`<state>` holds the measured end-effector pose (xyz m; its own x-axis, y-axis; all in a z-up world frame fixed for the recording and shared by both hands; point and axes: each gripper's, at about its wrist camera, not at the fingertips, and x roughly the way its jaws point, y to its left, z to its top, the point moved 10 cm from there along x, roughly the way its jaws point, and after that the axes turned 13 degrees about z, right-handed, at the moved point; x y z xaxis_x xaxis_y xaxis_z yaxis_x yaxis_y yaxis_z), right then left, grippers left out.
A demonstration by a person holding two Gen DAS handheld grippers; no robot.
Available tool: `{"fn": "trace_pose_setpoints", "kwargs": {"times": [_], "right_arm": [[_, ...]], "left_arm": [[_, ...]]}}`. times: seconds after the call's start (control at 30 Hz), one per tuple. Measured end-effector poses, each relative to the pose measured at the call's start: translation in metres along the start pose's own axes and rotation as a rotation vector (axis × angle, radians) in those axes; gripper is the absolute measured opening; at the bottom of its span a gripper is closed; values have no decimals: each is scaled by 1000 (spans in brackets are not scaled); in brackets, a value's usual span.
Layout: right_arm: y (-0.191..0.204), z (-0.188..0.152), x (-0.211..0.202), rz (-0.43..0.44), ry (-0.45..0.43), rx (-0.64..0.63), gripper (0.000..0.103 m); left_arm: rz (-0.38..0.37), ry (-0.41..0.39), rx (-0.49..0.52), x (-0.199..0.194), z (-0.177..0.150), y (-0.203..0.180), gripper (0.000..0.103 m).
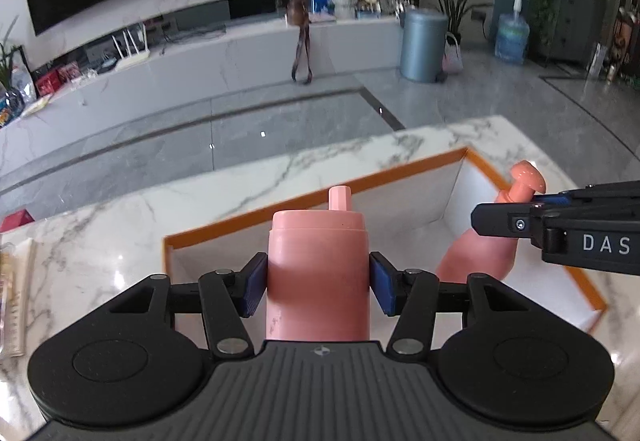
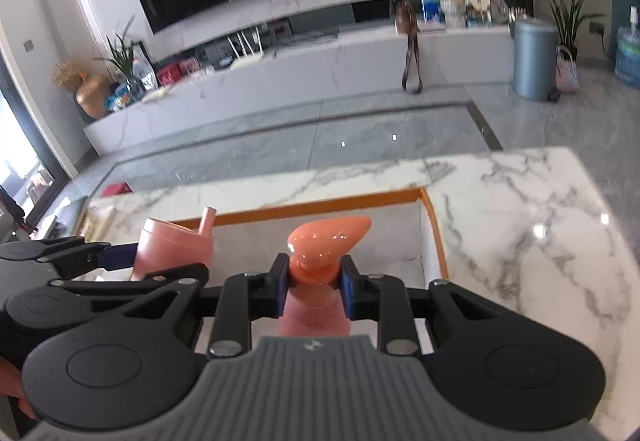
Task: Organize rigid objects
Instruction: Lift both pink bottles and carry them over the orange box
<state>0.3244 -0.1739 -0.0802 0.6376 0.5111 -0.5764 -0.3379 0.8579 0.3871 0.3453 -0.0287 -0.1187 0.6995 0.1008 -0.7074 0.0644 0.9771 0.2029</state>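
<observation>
pink bottle (image 1: 318, 273) sits clamped in my left gripper (image 1: 318, 283). my right gripper (image 2: 314, 287) pinches the pump bottle (image 2: 316, 281) neck, both above the orange-rimmed box (image 1: 400, 171).

Bright daylight, both views. Specular glare on the marble tabletop (image 2: 540, 231) and glossy floor (image 1: 262, 134). Strong fisheye bending at edges, dark corners, background slightly soft.

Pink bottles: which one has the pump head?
The glossy salmon-pink pump bottle, clamped at its neck by the right hand-held gripper; the matte pink cylindrical bottle lacks one.
</observation>
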Motion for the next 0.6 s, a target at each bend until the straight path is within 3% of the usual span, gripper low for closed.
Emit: {"fn": "trace_pose_setpoints", "kwargs": {"times": [0.23,0.5,0.6], "right_arm": [[-25,-1,48,-24,67,29,27],[-38,-2,74,-30,98,50,27],[-41,-3,80,-33,112,57,27]], "left_arm": [[11,51,46,35,-6,-6,62],[52,113,104,60,-15,-11,62],[76,196,111,68,-24,-9,64]]}}
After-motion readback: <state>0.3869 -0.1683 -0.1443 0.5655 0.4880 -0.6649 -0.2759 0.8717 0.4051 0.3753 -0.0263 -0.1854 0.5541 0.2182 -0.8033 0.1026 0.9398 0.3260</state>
